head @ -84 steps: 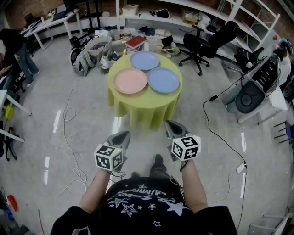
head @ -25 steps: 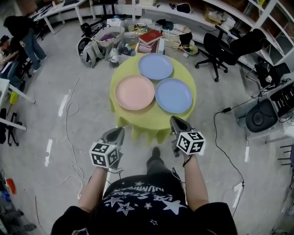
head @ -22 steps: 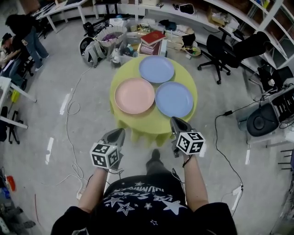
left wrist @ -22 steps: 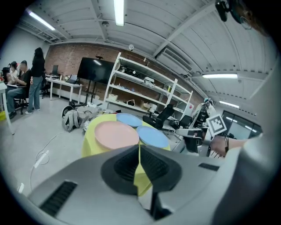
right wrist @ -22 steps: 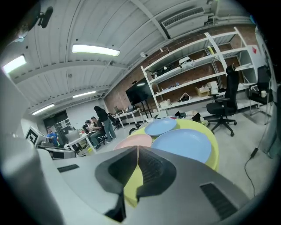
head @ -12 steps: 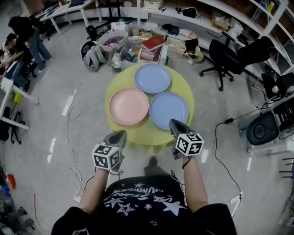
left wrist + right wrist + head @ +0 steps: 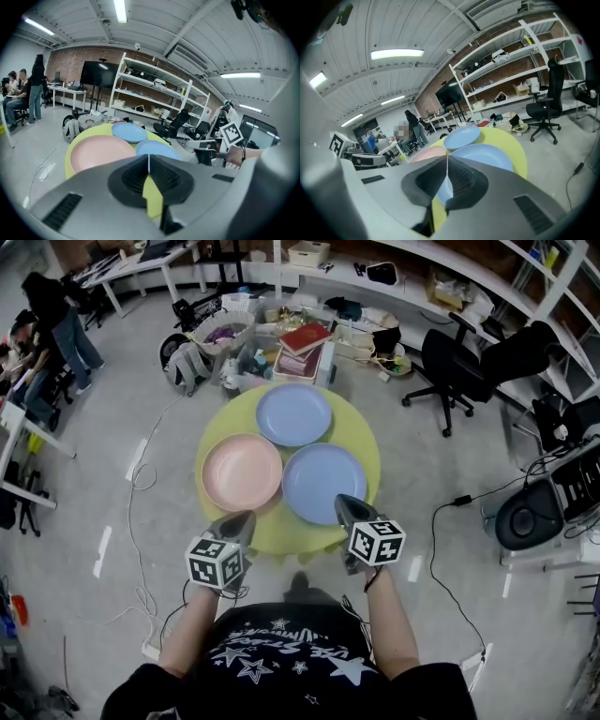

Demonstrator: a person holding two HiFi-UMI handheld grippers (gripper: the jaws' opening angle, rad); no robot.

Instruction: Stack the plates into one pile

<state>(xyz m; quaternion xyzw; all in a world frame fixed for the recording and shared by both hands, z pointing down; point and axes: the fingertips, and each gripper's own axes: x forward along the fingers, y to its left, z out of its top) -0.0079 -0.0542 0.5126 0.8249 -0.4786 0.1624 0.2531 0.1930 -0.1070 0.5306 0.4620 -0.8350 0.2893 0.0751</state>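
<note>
on table [image 7: 356, 427]: far plate [image 7: 294, 414] behind | left plate [image 7: 242, 472] beside right plate [image 7: 324, 483] | books [image 7: 302, 338] beyond table

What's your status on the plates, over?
Left tongs, right tongs shut, empty. Round pink plate, near round blue plate, far round blue plate unstacked on yellow-green round table. Nothing in the way.

- Two blue plates [image 7: 294, 414] [image 7: 324, 483].
- One pink plate [image 7: 242, 472].
- One round table [image 7: 361, 442] with one yellow cloth.
- Two grippers: the left gripper [image 7: 246, 517] and the right gripper [image 7: 343, 500].
- One red book [image 7: 305, 336].
</note>
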